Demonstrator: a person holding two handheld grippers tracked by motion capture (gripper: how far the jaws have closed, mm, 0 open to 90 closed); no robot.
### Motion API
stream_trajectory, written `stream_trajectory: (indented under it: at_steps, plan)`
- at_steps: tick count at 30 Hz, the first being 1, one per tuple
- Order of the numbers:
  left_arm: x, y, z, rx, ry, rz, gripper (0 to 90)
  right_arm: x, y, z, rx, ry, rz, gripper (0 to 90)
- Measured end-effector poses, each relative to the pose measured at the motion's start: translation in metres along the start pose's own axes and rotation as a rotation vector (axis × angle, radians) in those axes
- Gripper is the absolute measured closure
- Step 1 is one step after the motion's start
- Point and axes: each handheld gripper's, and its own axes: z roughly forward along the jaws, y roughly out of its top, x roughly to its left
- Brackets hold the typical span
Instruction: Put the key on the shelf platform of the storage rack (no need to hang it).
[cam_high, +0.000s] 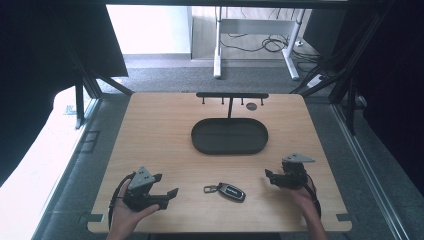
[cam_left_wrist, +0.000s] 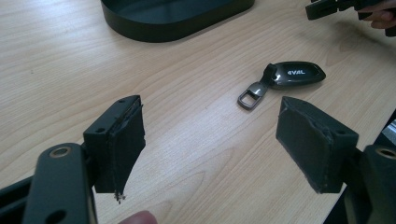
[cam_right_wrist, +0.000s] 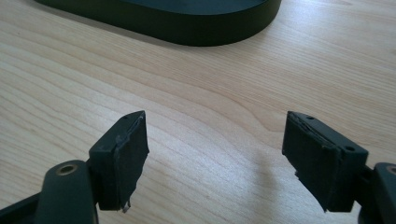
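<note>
A black car key fob (cam_high: 231, 192) with a metal clip lies on the wooden table (cam_high: 160, 135) near the front edge, between my two grippers. In the left gripper view the key fob (cam_left_wrist: 294, 74) sits ahead and to the right of the jaws. My left gripper (cam_high: 167, 185) is open at the front left, jaws pointing right toward the fob, nothing between them; the same left gripper (cam_left_wrist: 210, 140) shows wide apart. My right gripper (cam_high: 270, 176) is open at the front right, empty; the right gripper (cam_right_wrist: 215, 154) faces bare wood.
A black oval tray (cam_high: 230, 136) stands mid-table, with a black hook rack (cam_high: 232, 95) behind it. The tray's wall (cam_left_wrist: 177, 23) and the tray rim (cam_right_wrist: 177, 23) lie ahead of both grippers. The other gripper (cam_left_wrist: 345, 7) shows at top right.
</note>
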Motion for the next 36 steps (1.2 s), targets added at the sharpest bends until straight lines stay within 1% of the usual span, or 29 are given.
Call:
stream_trajectory:
  at_steps: [1,3,9,14,16,17,18,24,28,36]
  plan:
    - [0.0,0.0,-0.0003,-0.001,0.001,0.0,23.9,0.0,-0.0001,-0.0006,0.001,-0.001,-0.003,24.4]
    - [-0.0001,0.0,-0.0008,-0.002,0.001,0.0,23.9,-0.0002,-0.0006,-0.0023,-0.01,0.018,-0.001,28.1]
    - [-0.0015,0.0002,-0.001,-0.002,-0.003,0.002,23.9,0.0017,-0.0008,-0.0039,-0.02,0.017,-0.014,29.7]
    - [-0.0017,0.0002,-0.0004,0.0,-0.002,0.003,23.9,0.0028,-0.0018,-0.0048,-0.021,-0.014,-0.027,31.0]
    - [-0.0018,0.0001,-0.0003,0.001,-0.002,0.003,23.9,0.0034,-0.0024,-0.0051,-0.02,-0.024,-0.05,31.3]
    - [-0.0018,0.0001,-0.0003,0.001,-0.002,0.003,23.9,0.0034,-0.0024,-0.0051,-0.02,-0.024,-0.05,31.3]
    - [-0.0021,0.0002,-0.0004,0.0,-0.002,0.004,23.9,0.0048,-0.0029,-0.0059,-0.017,-0.032,-0.075,32.8]
    - [-0.0008,-0.0003,-0.0003,0.002,-0.001,0.002,23.9,0.0062,-0.0016,-0.0072,-0.015,-0.008,-0.081,35.9]
    - [-0.001,-0.0003,0.0008,0.004,-0.002,0.003,23.9,0.007,-0.0014,-0.0063,0.001,0.011,-0.087,38.7]
    - [-0.0004,-0.0008,0.0018,0.01,-0.006,0.002,23.9,0.0093,-0.0003,-0.0074,0.01,0.053,-0.086,43.9]
